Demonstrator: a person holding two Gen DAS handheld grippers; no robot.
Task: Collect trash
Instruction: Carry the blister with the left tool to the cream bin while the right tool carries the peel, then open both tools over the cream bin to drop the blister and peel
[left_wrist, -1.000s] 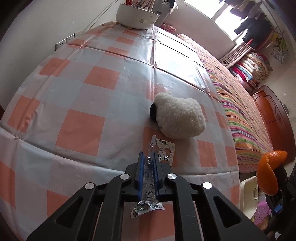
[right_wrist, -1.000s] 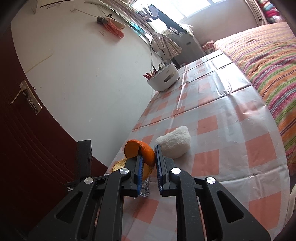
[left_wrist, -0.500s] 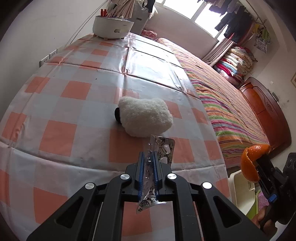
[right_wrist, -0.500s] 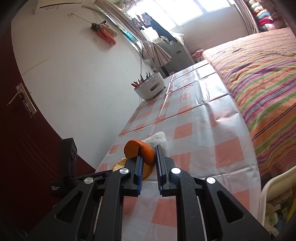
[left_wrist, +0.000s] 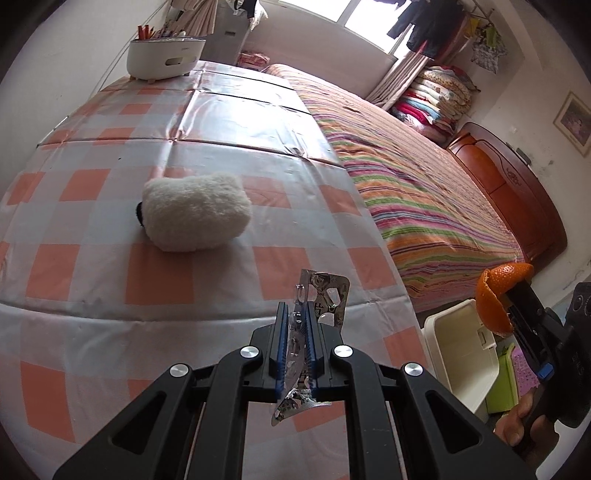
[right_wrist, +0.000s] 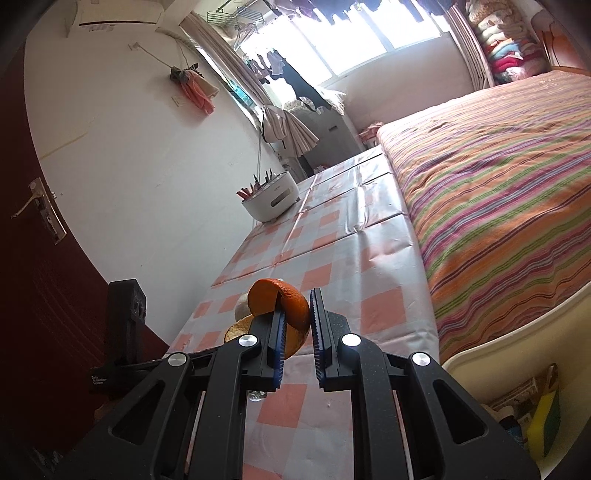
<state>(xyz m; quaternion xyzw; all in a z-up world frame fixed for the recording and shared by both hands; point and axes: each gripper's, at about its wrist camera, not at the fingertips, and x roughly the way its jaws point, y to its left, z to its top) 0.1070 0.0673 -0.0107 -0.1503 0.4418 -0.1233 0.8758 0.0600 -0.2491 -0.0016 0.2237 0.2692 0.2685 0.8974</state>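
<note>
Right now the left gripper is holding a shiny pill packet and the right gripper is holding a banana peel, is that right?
Not quite. The right gripper holds an orange peel, not a banana peel; the right wrist view shows it clamped there. The left gripper does hold the shiny pill packet, as the left wrist view shows.

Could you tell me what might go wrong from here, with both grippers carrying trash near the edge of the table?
The left gripper pinches the crumpled blister pack by a thin strip, so it could slide out before reaching the white bin. The orange peel in the right gripper curls well outside the jaws, so it might tear or drop onto the checked tablecloth or the floor.
</note>
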